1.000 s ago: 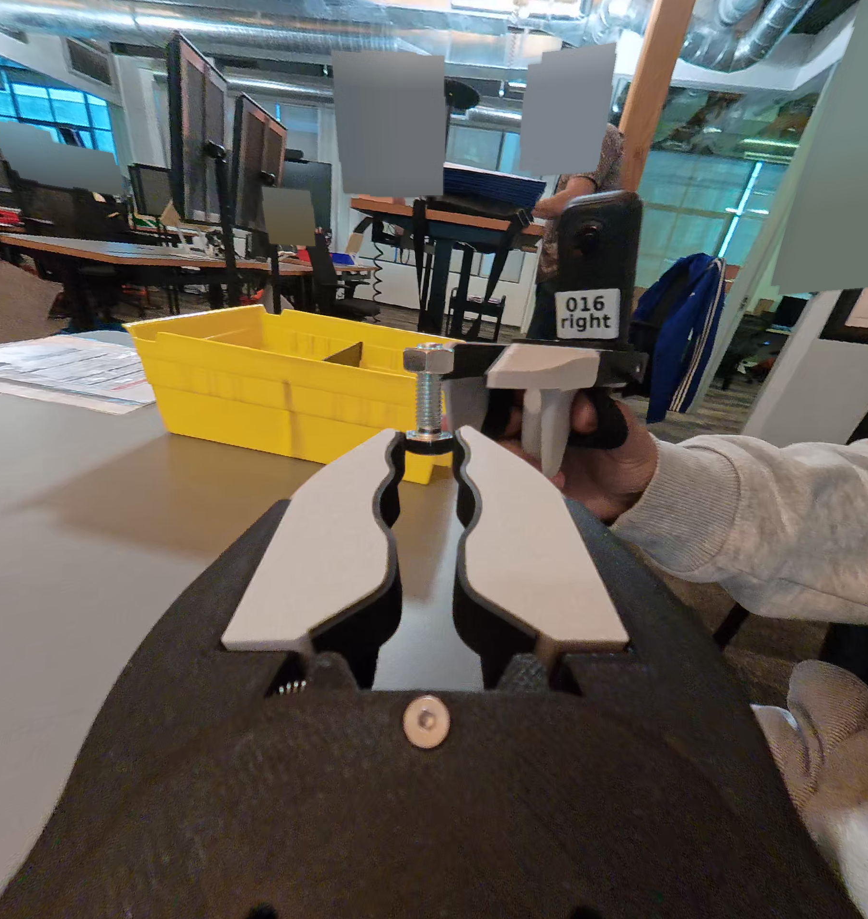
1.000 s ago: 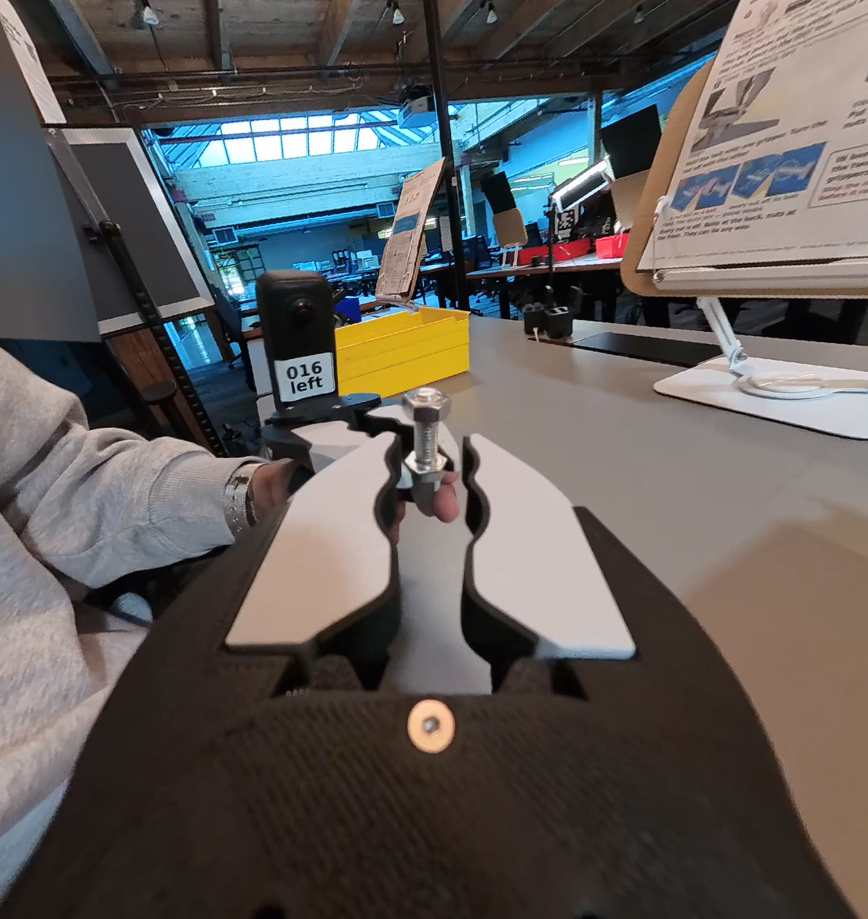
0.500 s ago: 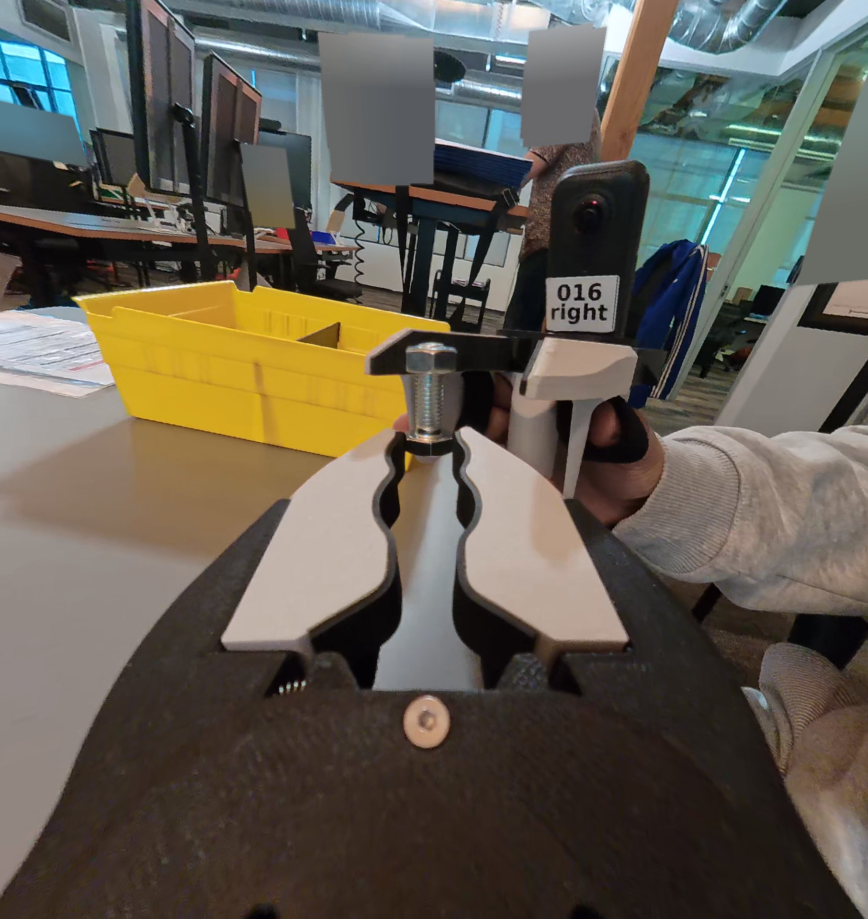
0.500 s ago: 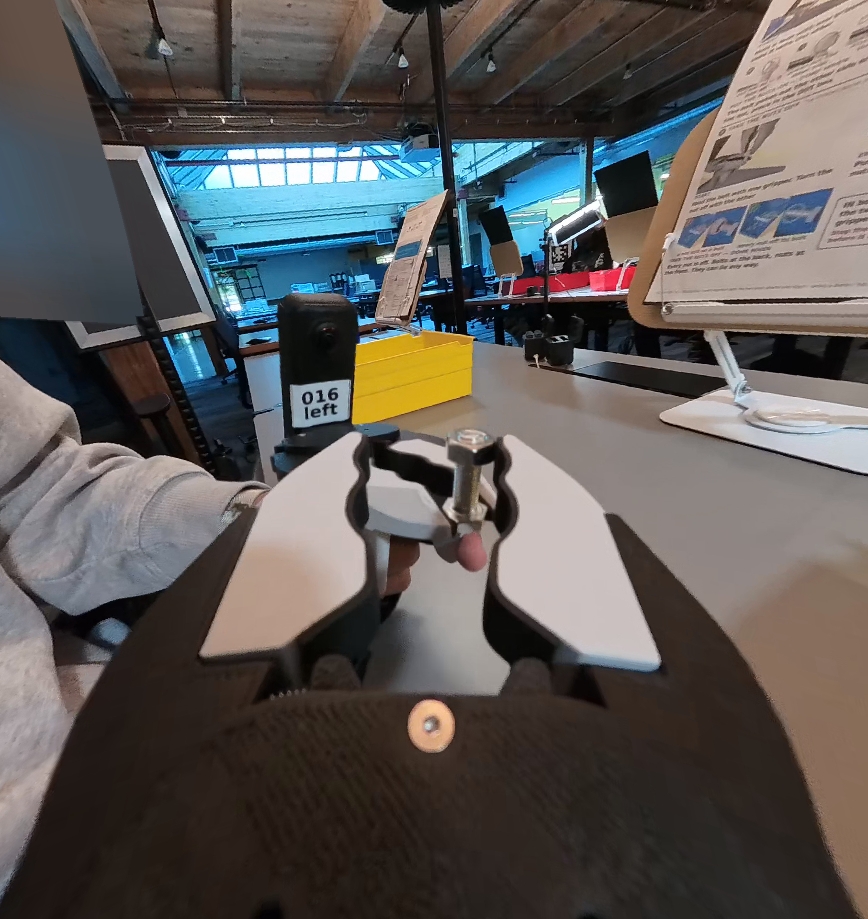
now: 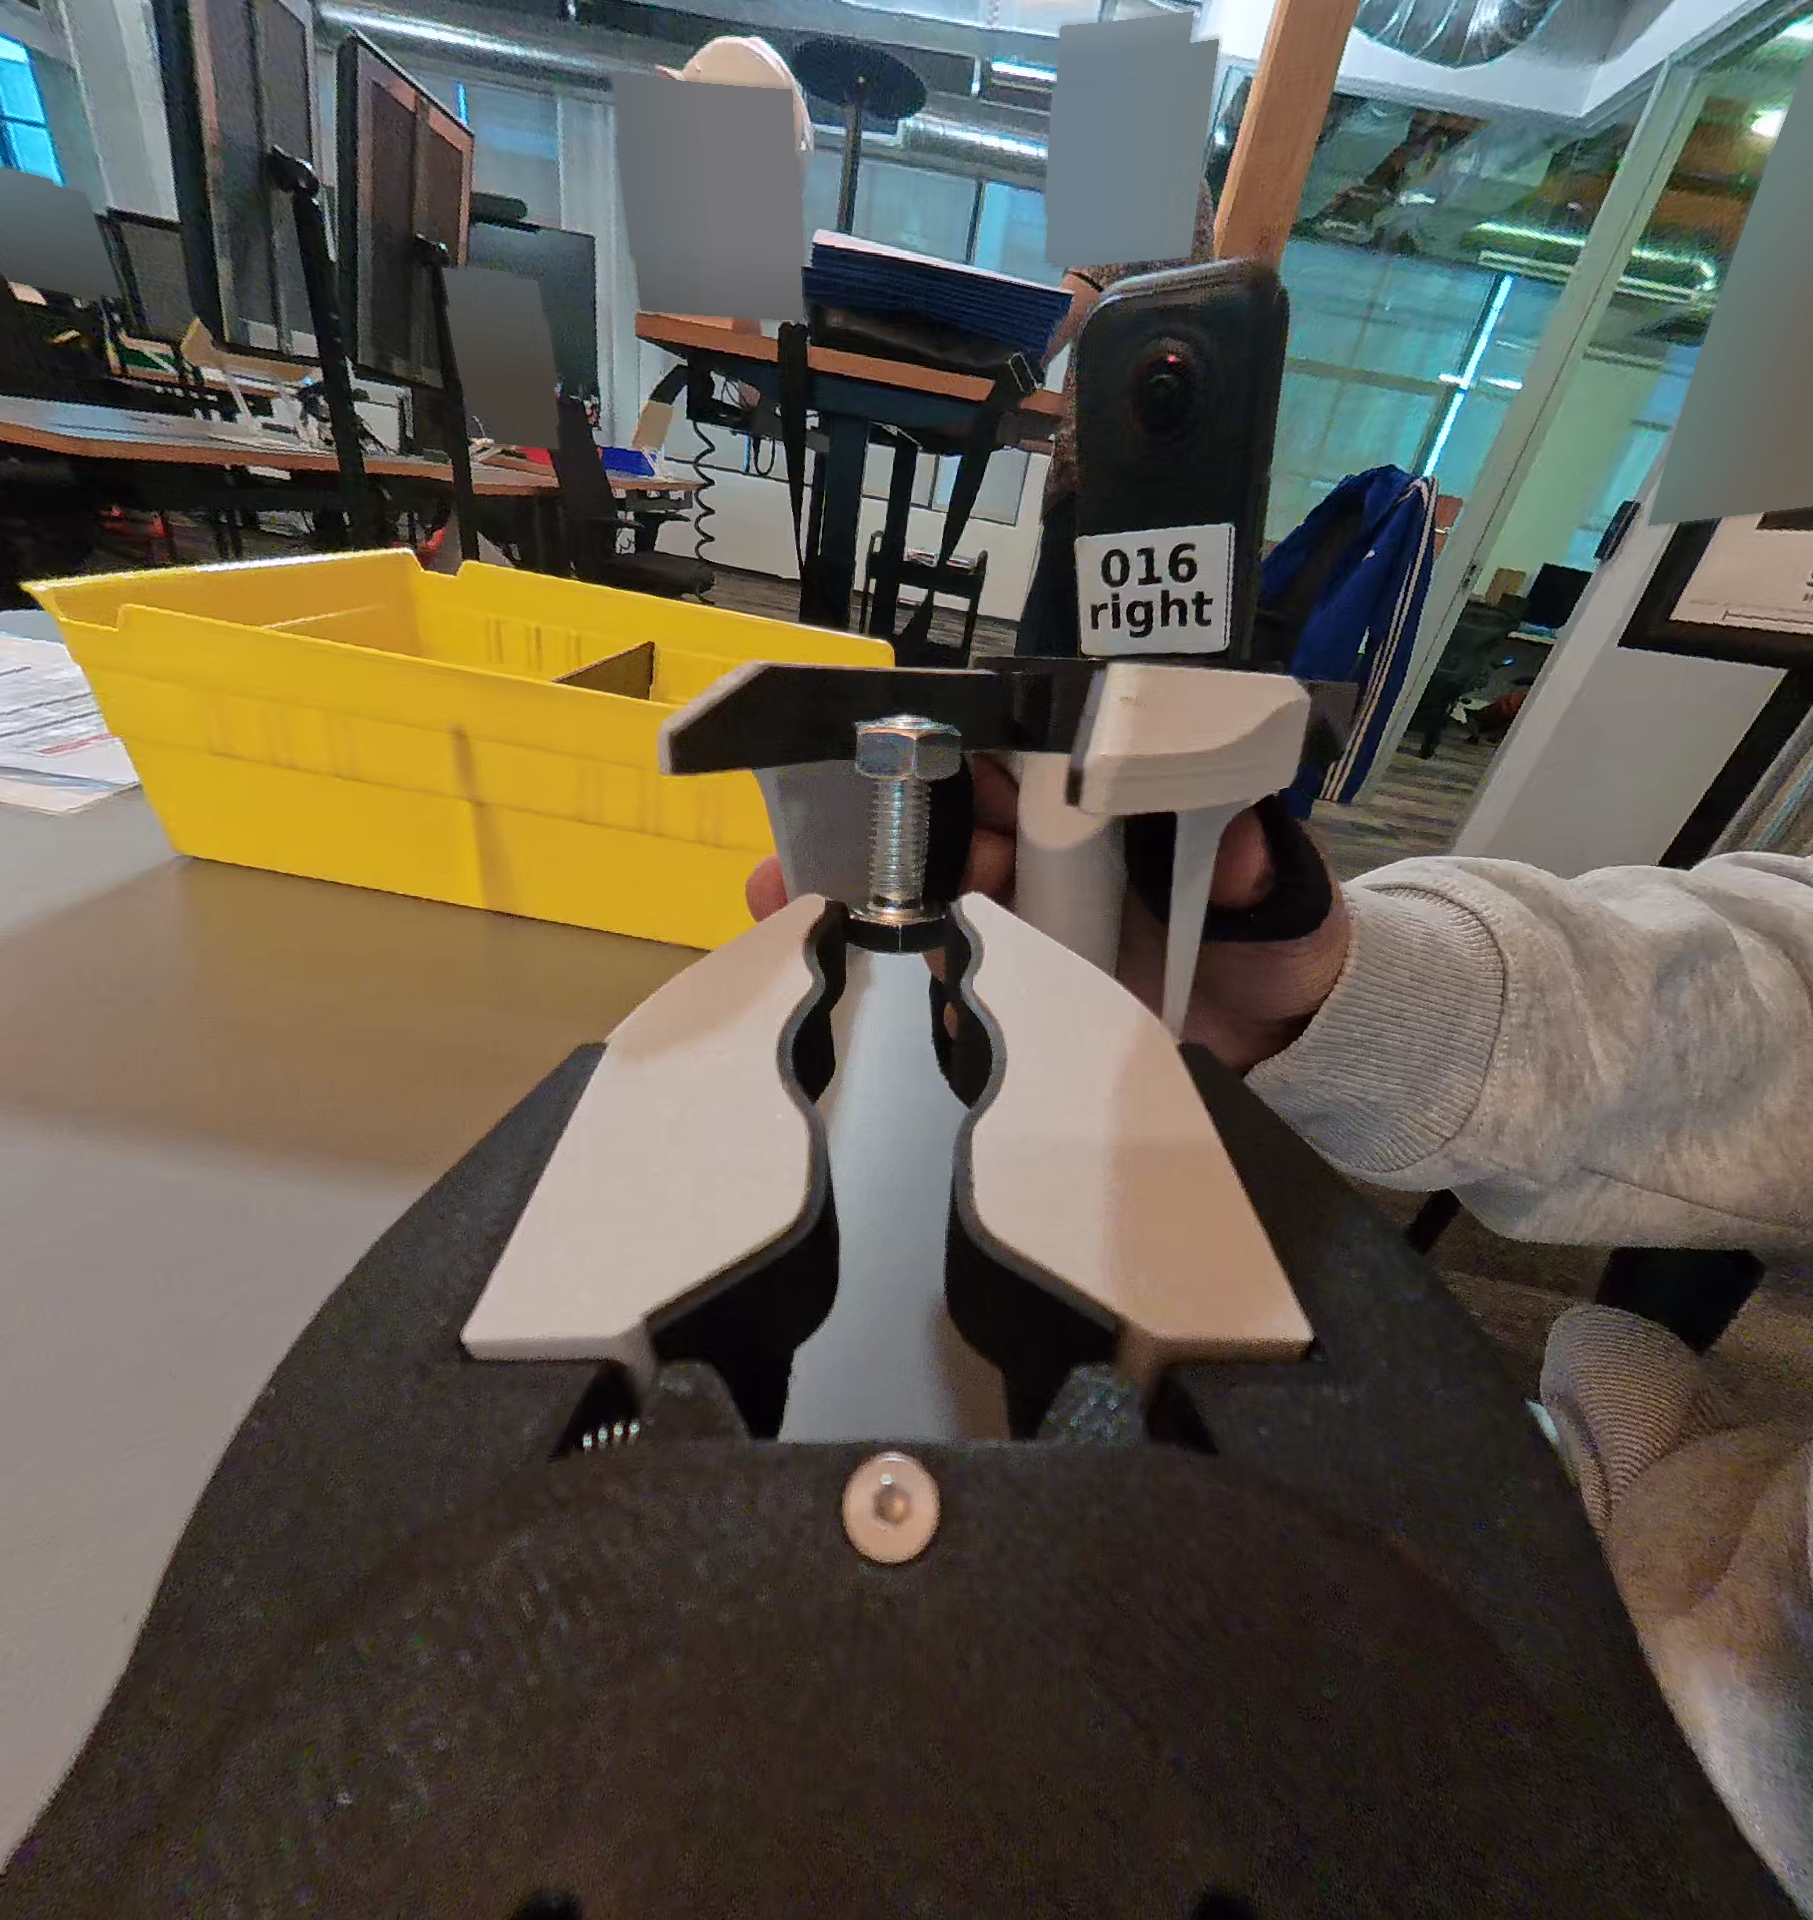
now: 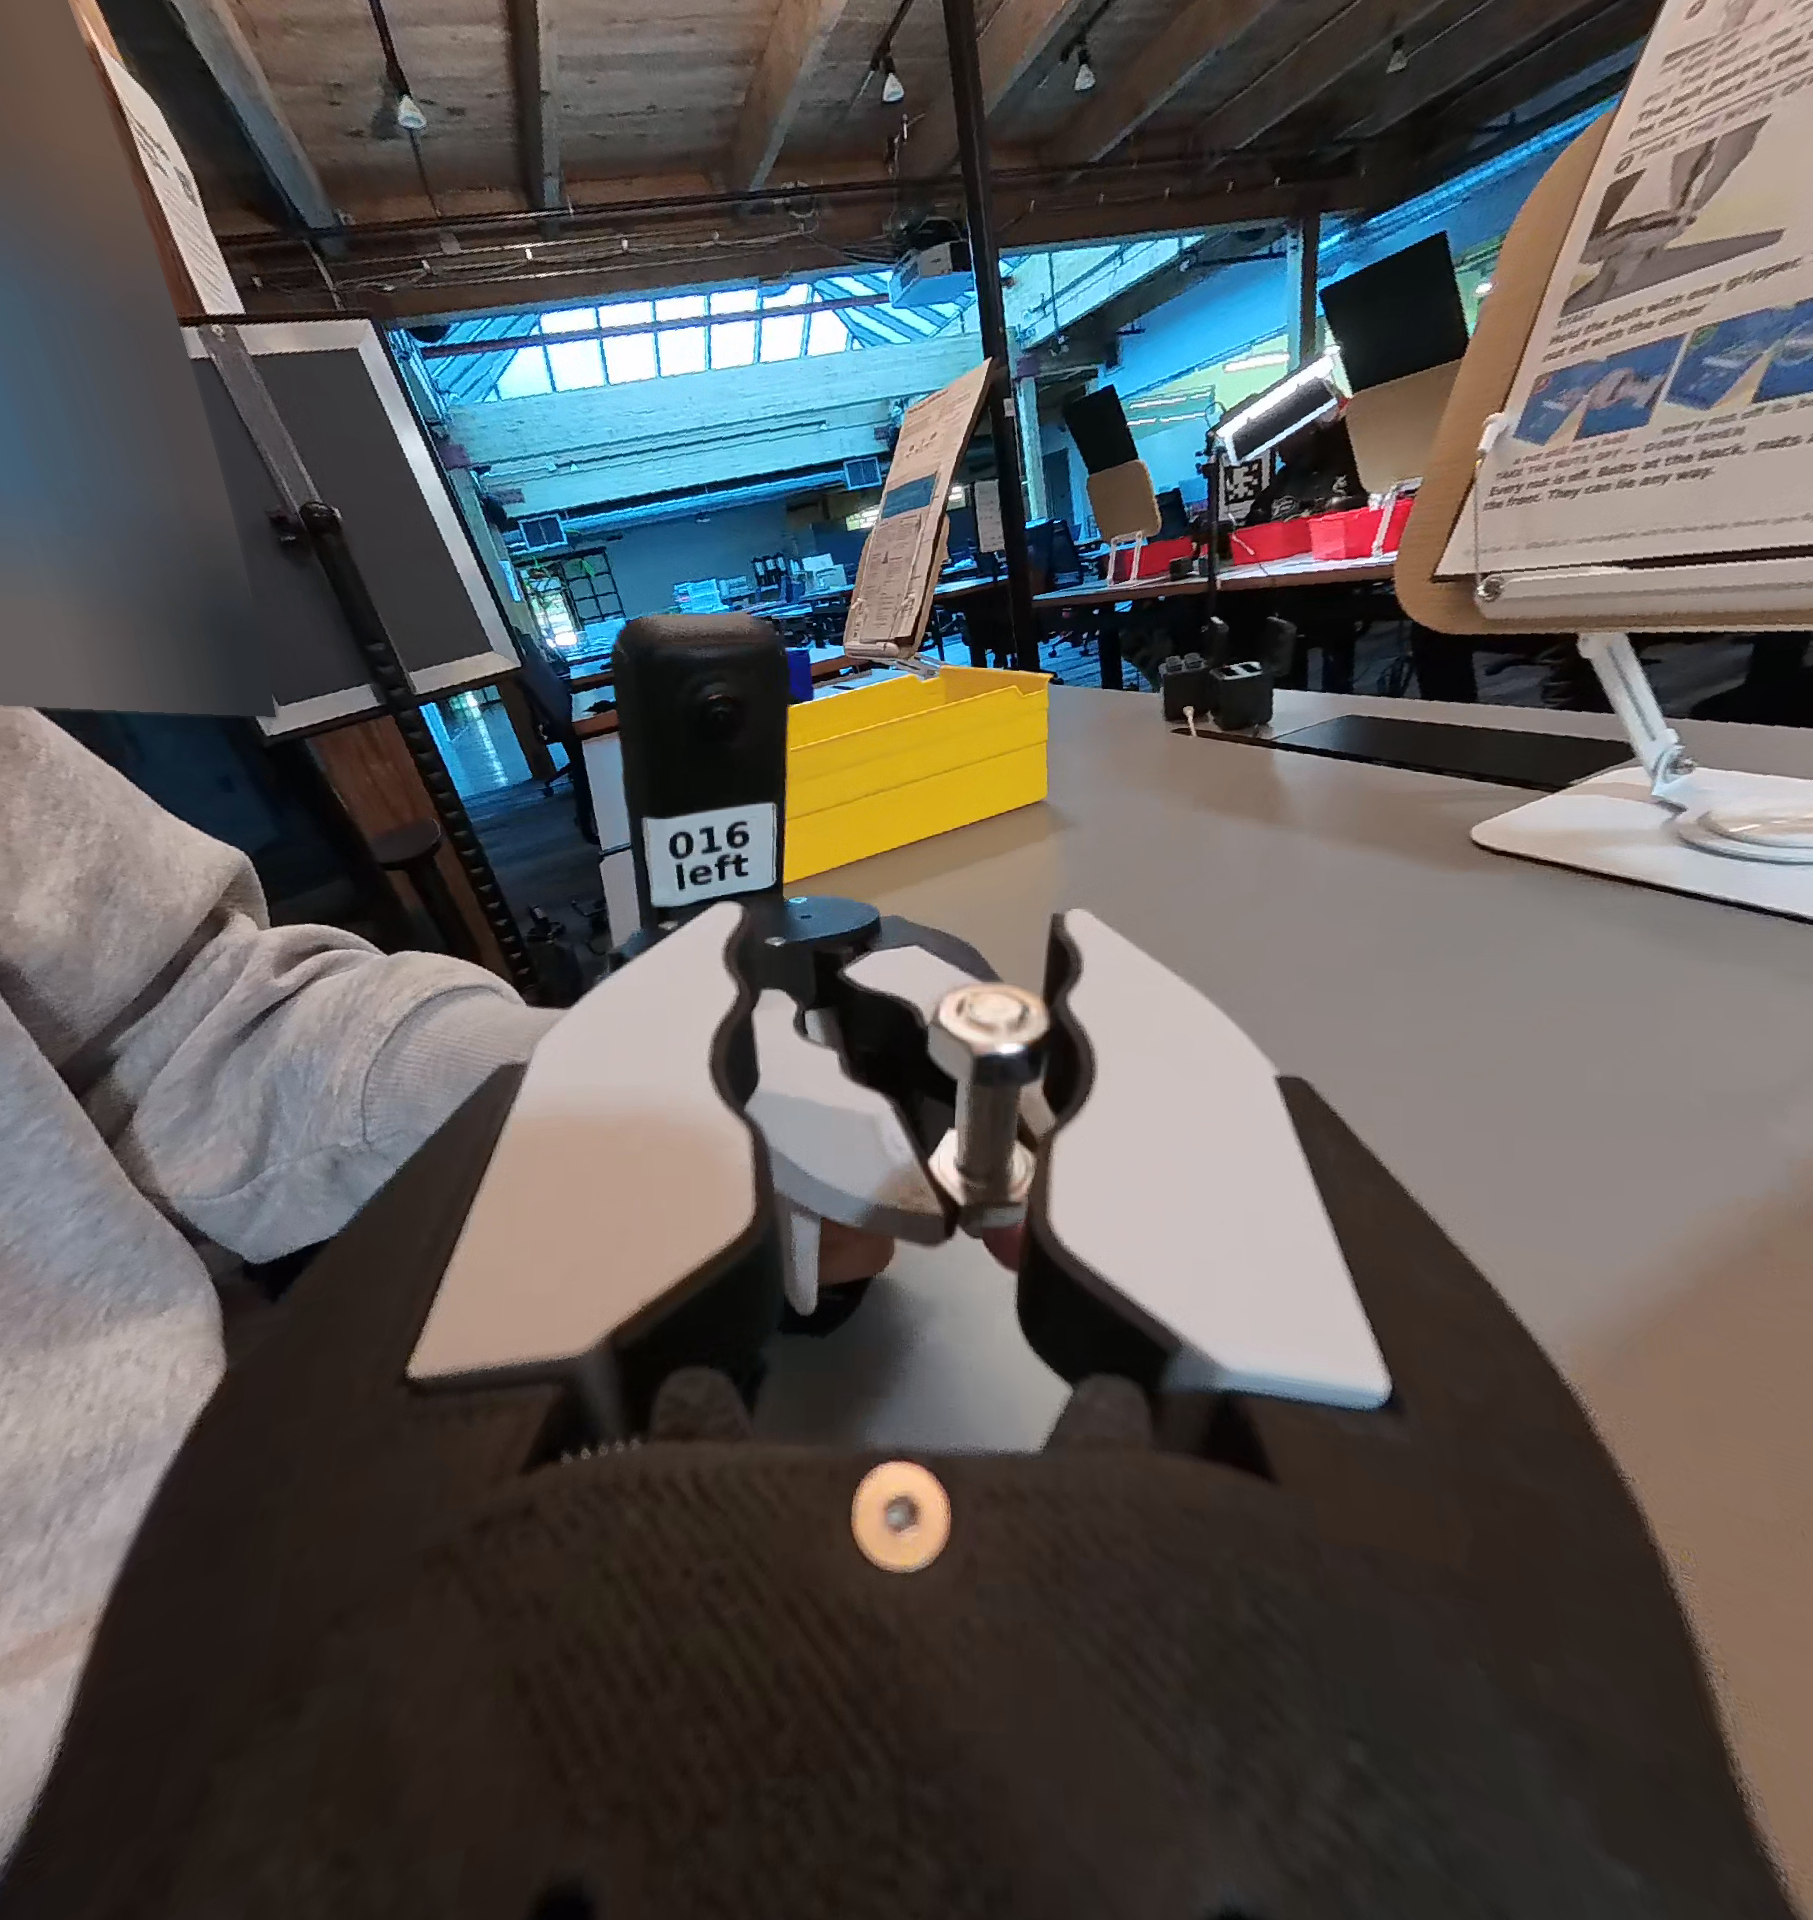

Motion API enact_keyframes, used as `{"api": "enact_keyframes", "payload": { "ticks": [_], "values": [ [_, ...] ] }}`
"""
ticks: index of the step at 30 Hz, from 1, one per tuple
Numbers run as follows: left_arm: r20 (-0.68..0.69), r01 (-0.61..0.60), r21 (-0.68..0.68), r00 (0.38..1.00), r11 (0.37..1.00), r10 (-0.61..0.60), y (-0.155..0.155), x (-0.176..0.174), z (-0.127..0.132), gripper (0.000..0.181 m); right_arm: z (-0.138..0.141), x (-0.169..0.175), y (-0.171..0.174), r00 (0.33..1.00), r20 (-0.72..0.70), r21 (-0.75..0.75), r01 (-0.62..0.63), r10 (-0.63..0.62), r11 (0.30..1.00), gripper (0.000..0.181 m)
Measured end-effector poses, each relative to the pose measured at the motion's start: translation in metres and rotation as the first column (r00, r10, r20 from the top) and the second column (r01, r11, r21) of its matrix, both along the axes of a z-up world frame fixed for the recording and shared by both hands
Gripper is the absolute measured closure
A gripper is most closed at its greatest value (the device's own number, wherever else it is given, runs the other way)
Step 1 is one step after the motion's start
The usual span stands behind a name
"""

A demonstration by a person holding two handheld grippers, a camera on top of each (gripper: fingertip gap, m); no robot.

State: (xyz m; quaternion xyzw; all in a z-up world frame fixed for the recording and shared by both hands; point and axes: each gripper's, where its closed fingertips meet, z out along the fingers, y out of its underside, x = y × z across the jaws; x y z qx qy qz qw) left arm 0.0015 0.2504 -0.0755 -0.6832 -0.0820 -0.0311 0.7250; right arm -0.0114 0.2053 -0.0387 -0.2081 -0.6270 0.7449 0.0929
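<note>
A silver hex bolt [image 5: 904, 821] stands upright with its head on top. My left gripper [image 5: 894, 925] is shut on the nut [image 5: 891, 914] at the bolt's lower end, above the grey table [image 5: 206, 1039]. My right gripper [image 6: 897, 925] is open, its fingers spread on either side of the bolt head [image 6: 990, 1023], which sits close to the right finger [image 6: 1172, 1122]. In the left wrist view the right gripper [image 5: 1006, 717] lies level with the bolt head. In the right wrist view the left gripper [image 6: 969, 1210] pinches the nut [image 6: 980, 1179] from below.
A yellow divided bin [image 5: 414, 727] stands on the table behind the grippers; it also shows in the right wrist view [image 6: 912, 769]. A white stand with an instruction sheet [image 6: 1660, 821] is at the right. Papers [image 5: 8, 717] lie at the far left. One gripper's finger ends stand about 5 cm off the other's.
My right gripper has opened wider and moved forward, so the bolt head now sits between its fingers. My left gripper has kept hold of the nut.
</note>
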Motion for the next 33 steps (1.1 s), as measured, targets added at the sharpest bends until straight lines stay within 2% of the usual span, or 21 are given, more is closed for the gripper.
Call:
{"api": "enact_keyframes", "payload": {
  "ticks": [8,14,17,29,33],
  "values": [
    [0.03,-0.123,0.078,0.992,0.989,0.121,-0.014,-0.024,0.013,0.163,0.009,-0.01,0.016,0.994,-0.037,-0.057,0.103,-0.105,0.993,0.116],
    [0.044,-0.177,0.069,0.984,0.982,0.174,-0.018,-0.034,0.011,0.163,0.009,-0.007,0.004,0.991,-0.065,-0.049,0.11,-0.113,0.993,0.105],
    [0.036,-0.177,0.05,0.984,0.983,0.175,-0.016,-0.033,0.008,0.162,0.01,-0.007,0.0,0.989,-0.08,-0.047,0.123,-0.126,0.991,0.095],
    [-0.006,-0.084,0.002,0.996,0.996,0.084,-0.001,-0.011,0.0,0.162,0.005,-0.003,-0.01,0.995,-0.052,-0.041,0.081,-0.084,0.996,0.088],
    [-0.021,-0.092,0.007,0.996,0.996,0.092,-0.002,-0.011,0.002,0.163,0.004,-0.003,-0.01,0.995,-0.055,-0.03,0.085,-0.087,0.996,0.087]
  ]
}}
